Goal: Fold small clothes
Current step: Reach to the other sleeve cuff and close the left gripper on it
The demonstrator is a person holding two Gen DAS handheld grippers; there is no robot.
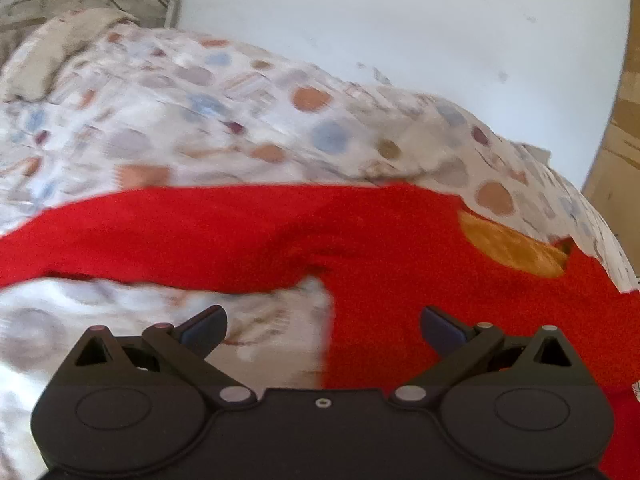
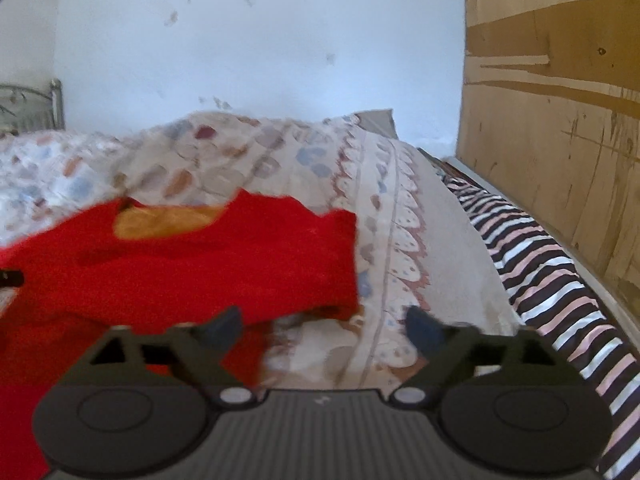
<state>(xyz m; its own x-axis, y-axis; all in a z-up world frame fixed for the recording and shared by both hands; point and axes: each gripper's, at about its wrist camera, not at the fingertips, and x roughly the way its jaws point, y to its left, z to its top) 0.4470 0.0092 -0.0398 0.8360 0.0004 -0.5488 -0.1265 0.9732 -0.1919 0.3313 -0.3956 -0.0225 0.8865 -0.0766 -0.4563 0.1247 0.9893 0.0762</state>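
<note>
I saw a small red fuzzy sweater [image 1: 360,240] lying spread out on the bed. In the left wrist view it ran across the middle of the frame, with one long sleeve reaching to the left edge. Its neck hole showed an orange-brown inside [image 1: 512,252] at the right of the frame. In the right wrist view the same red sweater [image 2: 200,272] filled the lower left, and its short sleeve end sat near the middle of the frame.

The bed had a white quilt with blue, orange and brown spots [image 1: 200,112] under the sweater. A grey metal bed rail [image 1: 174,4] stood in the upper left. A black, pink and white striped cloth [image 2: 560,280] lay along the right side of the bed, next to a brown wooden board [image 2: 560,120]. A pale wall [image 2: 260,40] was behind it all.

My left gripper [image 1: 323,322] was spread wide, holding nothing, low over the sweater's edge. My right gripper [image 2: 324,326] was spread wide too, holding nothing, near the sleeve end. Both views were a bit blurry.
</note>
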